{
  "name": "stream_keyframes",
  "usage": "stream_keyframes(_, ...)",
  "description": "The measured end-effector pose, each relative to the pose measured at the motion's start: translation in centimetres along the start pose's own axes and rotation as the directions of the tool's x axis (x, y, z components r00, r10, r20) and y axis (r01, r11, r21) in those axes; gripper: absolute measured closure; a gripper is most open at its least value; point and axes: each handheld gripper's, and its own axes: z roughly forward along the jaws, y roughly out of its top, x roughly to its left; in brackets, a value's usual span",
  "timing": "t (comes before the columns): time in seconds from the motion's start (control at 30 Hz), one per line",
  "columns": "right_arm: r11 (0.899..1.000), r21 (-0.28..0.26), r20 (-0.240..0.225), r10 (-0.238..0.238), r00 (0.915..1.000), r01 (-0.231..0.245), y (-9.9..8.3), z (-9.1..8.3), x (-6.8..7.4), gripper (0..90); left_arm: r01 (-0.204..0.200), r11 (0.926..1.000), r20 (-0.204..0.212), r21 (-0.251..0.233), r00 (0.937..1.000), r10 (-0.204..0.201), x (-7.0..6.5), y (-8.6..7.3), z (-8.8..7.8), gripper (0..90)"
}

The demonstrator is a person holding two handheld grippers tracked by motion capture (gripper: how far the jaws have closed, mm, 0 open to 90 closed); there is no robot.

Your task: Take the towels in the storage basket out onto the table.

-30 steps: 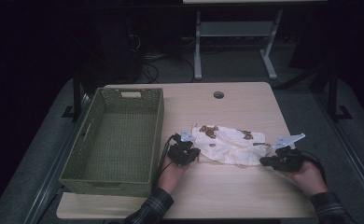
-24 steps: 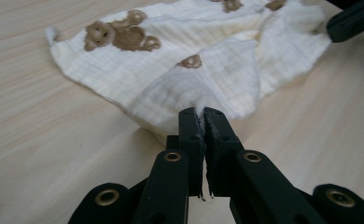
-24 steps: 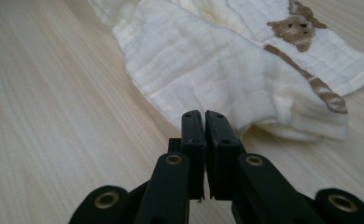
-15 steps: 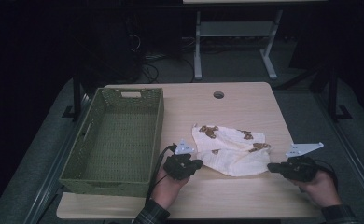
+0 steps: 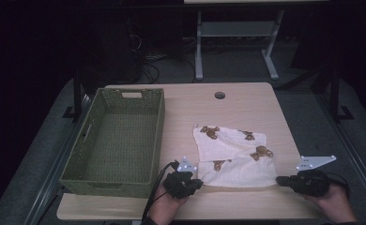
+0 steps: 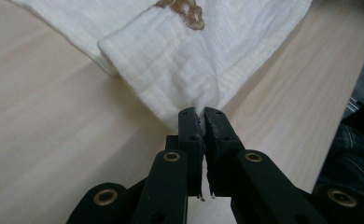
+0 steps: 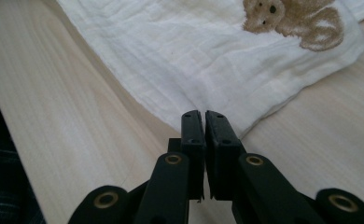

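A white cloth (image 5: 235,157) printed with brown bears lies folded and spread flat on the wooden table (image 5: 247,103), right of centre. My left gripper (image 5: 200,182) is at the cloth's near left corner. In the left gripper view its jaws are shut on that corner (image 6: 199,111), and the cloth (image 6: 171,60) fans out beyond them. My right gripper (image 5: 279,179) is at the near right corner. The right gripper view shows its jaws pinched on the cloth's edge (image 7: 202,113), with a bear print (image 7: 294,18) farther off.
A green woven basket (image 5: 92,140) stands empty along the table's left side, close to my left hand. A round cable hole (image 5: 219,95) is at the back middle. The table's near edge runs just below both hands. A desk frame (image 5: 232,42) stands on the floor behind.
Both grippers have drawn back toward the near edge, keeping hold of the cloth. The cloth, bunched before, now lies flatter and stretched between them.
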Motion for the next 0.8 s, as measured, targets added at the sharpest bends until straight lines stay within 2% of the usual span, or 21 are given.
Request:
stream_keyframes(0.03,1.000,0.000,-0.006,-0.002,1.0000,0.002,-0.2,0.0,0.1,85.3,0.002,1.0000,0.002,0.002,1.0000,-0.002,-0.2,-0.3,0.0,84.7)
stream_keyframes(0.17,1.000,-0.017,-0.001,0.007,1.0000,-0.007,-0.4,-0.3,0.2,70.7,-0.008,0.9999,-0.013,-0.011,0.9999,0.008,-0.4,-0.1,-0.1,72.0)
stream_keyframes(0.23,0.999,-0.042,0.008,0.008,0.9999,-0.007,-0.1,-0.4,0.0,67.8,-0.017,0.9995,-0.023,-0.028,0.9996,0.016,-0.3,0.4,0.0,65.4)
stream_keyframes(0.3,0.999,-0.053,0.010,0.007,0.9999,-0.007,0.3,-0.5,-0.2,67.1,-0.022,0.9992,-0.030,-0.033,0.9993,0.021,-0.2,0.9,0.1,62.5)
stream_keyframes(0.5,0.998,-0.059,0.037,-0.005,0.9993,0.007,1.7,0.1,-1.1,66.8,-0.030,0.9972,-0.055,-0.068,0.9981,0.027,0.7,2.6,0.0,60.6)
stream_keyframes(0.57,0.998,-0.067,0.044,0.009,0.9990,-0.006,2.2,0.3,-1.5,67.1,-0.029,0.9961,-0.068,-0.083,0.9974,0.023,1.3,3.5,0.2,60.5)
stream_keyframes(0.7,0.997,-0.080,0.053,0.009,0.9986,-0.005,3.2,0.7,-2.5,68.7,-0.029,0.9937,-0.097,-0.109,0.9951,0.019,2.3,5.0,1.2,60.8)
stream_keyframes(0.8,0.997,-0.081,0.057,0.008,0.9984,-0.003,3.8,1.0,-3.2,69.2,-0.028,0.9948,-0.114,-0.098,0.9933,0.017,3.1,5.7,2.1,61.0)
